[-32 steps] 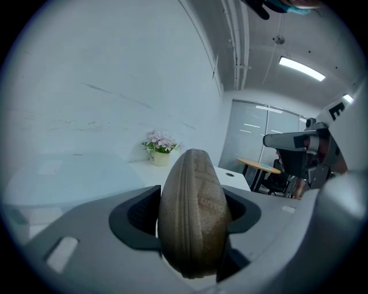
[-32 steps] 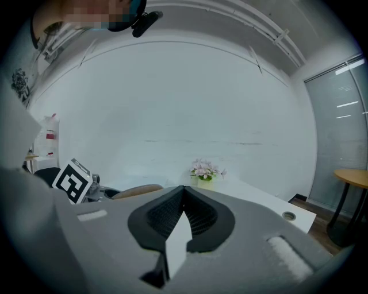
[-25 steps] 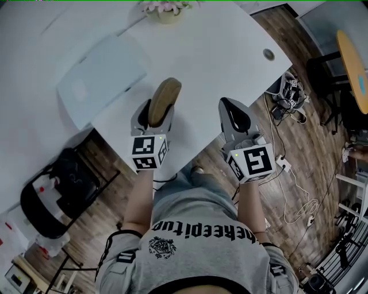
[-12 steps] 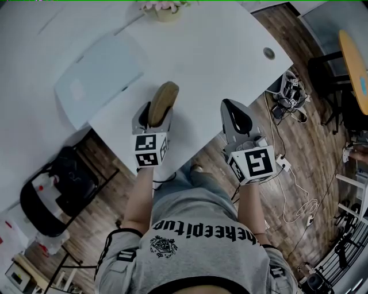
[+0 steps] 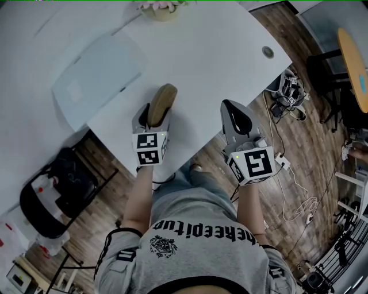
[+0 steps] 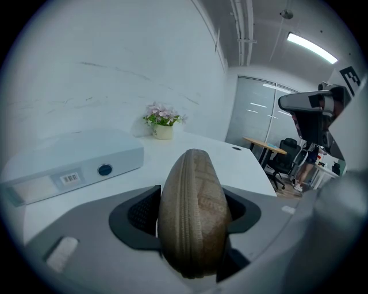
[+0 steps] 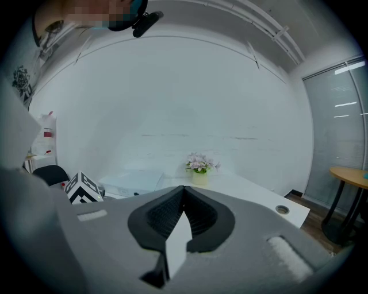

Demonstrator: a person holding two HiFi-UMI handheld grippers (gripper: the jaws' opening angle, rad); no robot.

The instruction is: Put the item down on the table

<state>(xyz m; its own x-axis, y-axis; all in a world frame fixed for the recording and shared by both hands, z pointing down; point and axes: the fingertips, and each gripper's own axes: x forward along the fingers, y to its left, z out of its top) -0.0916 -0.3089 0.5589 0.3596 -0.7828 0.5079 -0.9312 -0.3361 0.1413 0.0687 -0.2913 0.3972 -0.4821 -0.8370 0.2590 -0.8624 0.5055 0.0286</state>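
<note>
Two grippers out over the near edge of the white table [image 5: 218, 63], only one of them loaded. Clenched in the left gripper [image 5: 154, 118]: a brown zip pouch [image 5: 161, 102], pinched edge-on around its lower half, zip seam facing back along the jaws, rounded end jutting toward 12 o'clock past the jaw tips. Gripped low and by the narrow sides, probably so the free end can meet the tabletop first. Seemingly held clear of the surface, though contact hard to rule out from above. Right gripper [image 5: 237, 119] at 3 o'clock of the pouch, well apart, jaws pressed together on nothing, apparently parked out of the way. Bare tabletop ahead at 12 o'clock; white binder [image 5: 95, 77] off at 10 o'clock, flower pot [image 5: 158, 8] far out at 12. Put-down not yet done; lowering and letting go judged the remaining moves.
</note>
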